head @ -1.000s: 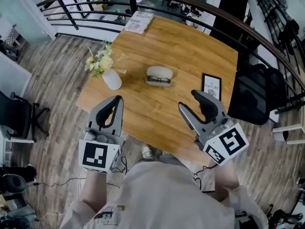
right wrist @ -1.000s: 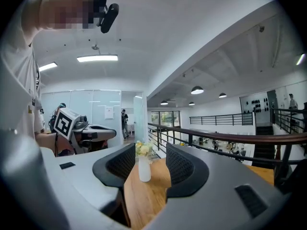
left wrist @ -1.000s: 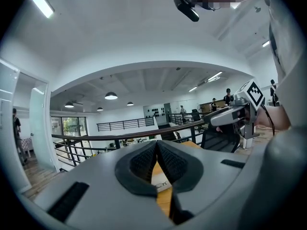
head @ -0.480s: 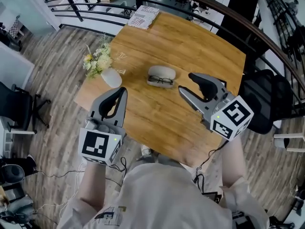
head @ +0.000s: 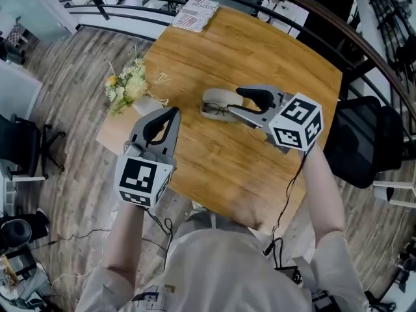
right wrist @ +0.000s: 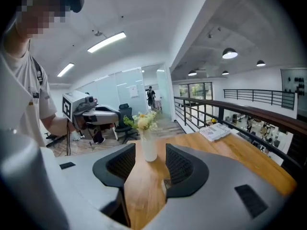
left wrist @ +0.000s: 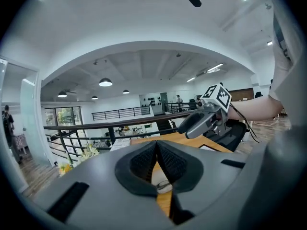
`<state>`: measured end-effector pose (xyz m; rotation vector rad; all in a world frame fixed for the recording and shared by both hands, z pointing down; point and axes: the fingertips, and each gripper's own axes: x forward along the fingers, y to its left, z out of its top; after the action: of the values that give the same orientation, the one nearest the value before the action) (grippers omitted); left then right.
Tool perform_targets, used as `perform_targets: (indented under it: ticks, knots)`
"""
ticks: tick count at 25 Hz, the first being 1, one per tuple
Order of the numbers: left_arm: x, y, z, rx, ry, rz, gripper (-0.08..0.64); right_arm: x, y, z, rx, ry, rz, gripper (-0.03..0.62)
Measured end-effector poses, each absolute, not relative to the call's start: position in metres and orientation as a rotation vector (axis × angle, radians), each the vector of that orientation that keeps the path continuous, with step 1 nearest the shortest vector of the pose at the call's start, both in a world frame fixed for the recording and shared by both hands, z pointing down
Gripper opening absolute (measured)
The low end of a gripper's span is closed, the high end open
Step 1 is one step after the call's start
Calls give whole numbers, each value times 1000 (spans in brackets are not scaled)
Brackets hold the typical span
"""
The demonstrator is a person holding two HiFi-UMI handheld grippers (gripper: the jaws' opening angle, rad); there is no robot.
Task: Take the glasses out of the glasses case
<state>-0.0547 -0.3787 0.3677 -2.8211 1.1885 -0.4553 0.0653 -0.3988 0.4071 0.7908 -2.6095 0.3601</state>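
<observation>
Vase of flowers [head: 148,103]: a white vase with pale blooms, upright at the left edge of the table, well apart from the case.
My left gripper [head: 170,114]: hangs over the near-left part of the table. The left gripper view shows its jaws meeting at the tips with nothing between them. It is clear of the vase and well short of the case.
Magazine [head: 195,13]: lies flat at the far corner, by the black railing [head: 97,6].
Table [head: 260,51]: a round-cornered wooden top, bare across most of its grain.
Glasses case [head: 216,97]: a pale grey oval shell near the middle of the table.
Glasses [head: 213,111]: dark-framed, lying along the case's near edge. I cannot tell whether they rest in the case or just on its rim.
My right gripper [head: 235,103]: reaches in from the right. Its jaws stand wide apart in the right gripper view, gripping nothing, with the tips at the right end of the case. I cannot tell whether they touch it. The vase shows far off through the gap.
Black chair [head: 361,142]: stands off the table's right edge.
</observation>
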Motion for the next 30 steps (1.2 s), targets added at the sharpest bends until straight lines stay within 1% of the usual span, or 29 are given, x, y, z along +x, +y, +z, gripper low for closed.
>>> perform_targets:
  ticks: [8, 13, 20, 30]
  knots:
    - [-40, -419, 439, -2902, 1158, -592, 17, 60, -454, 514, 669, -2414, 461, 219]
    - [-39, -435, 477, -2936, 1174, -605, 17, 54, -468, 581, 579, -2303, 509, 221]
    - [-41, -444, 528, -3011, 1202, -686, 17, 67, -475, 674, 527, -2098, 644, 221]
    - [-58, -435, 574, -3060, 1244, -786, 17, 62, -467, 717, 468, -2029, 661, 219]
